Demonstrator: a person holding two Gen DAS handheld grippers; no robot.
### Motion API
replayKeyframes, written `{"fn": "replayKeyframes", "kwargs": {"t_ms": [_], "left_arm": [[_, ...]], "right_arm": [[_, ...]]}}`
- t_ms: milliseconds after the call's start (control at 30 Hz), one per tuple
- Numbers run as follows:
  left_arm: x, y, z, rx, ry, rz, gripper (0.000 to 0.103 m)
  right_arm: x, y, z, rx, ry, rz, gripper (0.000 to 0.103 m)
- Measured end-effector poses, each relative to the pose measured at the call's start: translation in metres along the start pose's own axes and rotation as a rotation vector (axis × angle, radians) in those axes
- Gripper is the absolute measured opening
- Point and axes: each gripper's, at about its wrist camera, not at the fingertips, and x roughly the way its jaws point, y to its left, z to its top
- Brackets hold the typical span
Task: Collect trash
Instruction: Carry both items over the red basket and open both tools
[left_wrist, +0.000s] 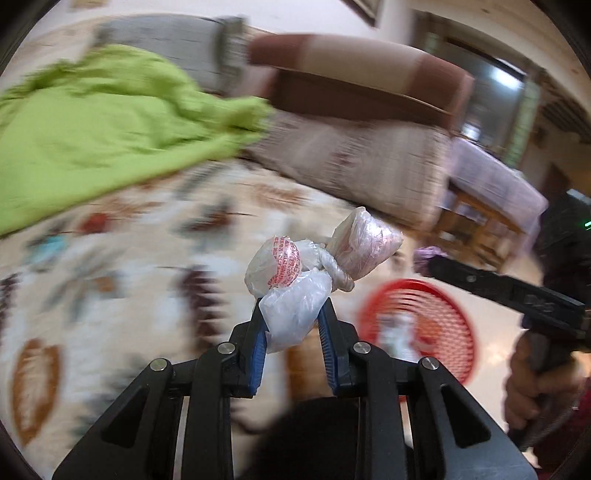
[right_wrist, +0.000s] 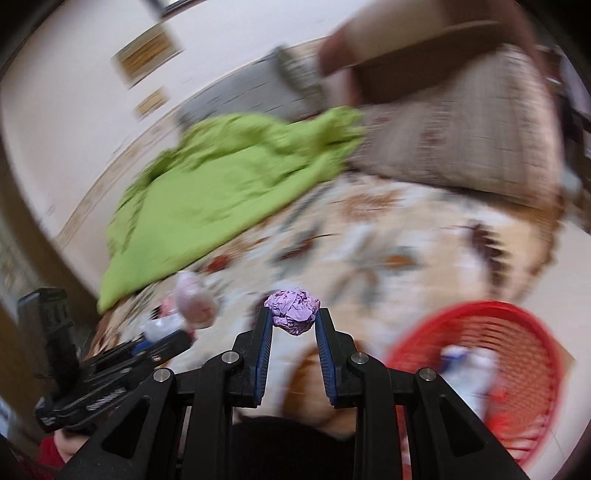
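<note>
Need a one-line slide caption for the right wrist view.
Right gripper clamps a crumpled purple paper ball above the patterned bedspread, red mesh basket nearby.

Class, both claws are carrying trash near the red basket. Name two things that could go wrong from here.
1. The knotted plastic bag is pinched only by its lower end in the left claw, so it may slip.
2. The purple paper ball sits at the right claw tips; it might miss the red basket.

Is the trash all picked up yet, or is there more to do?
Partly. The red basket already has something white inside. The left gripper holds a knotted plastic bag, and the right gripper holds a purple paper ball. Both must go in the basket.
</note>
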Motion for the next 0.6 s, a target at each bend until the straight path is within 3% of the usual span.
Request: {"fn": "replayKeyframes", "kwargs": {"t_ms": [200,267,300,433,600], "left_arm": [[0.056,-0.066,0.006,0.03,0.15,-0.201,0.025],[0.069,-0.08,0.003,0.041,0.187,-0.231,0.03],[0.076,-0.086,0.002,0.038,0.213,-0.249,0.037],[0.074,-0.086,-0.001,0.041,0.209,-0.24,0.054],[0.05,-0.052,0.0,-0.012,0.14,-0.158,0.064]], "right_arm": [[-0.033,-0.074,-0.011,0.107,0.004,-0.175,0.028],[-0.038,-0.091,-0.016,0.135,0.012,-0.241,0.03],[-0.038,-0.096,-0.018,0.149,0.021,-0.255,0.037],[-0.041,-0.106,-0.015,0.18,0.014,-0.276,0.049],[-0.034,-0.083,-0.002,0.115,-0.004,-0.242,0.056]]}}
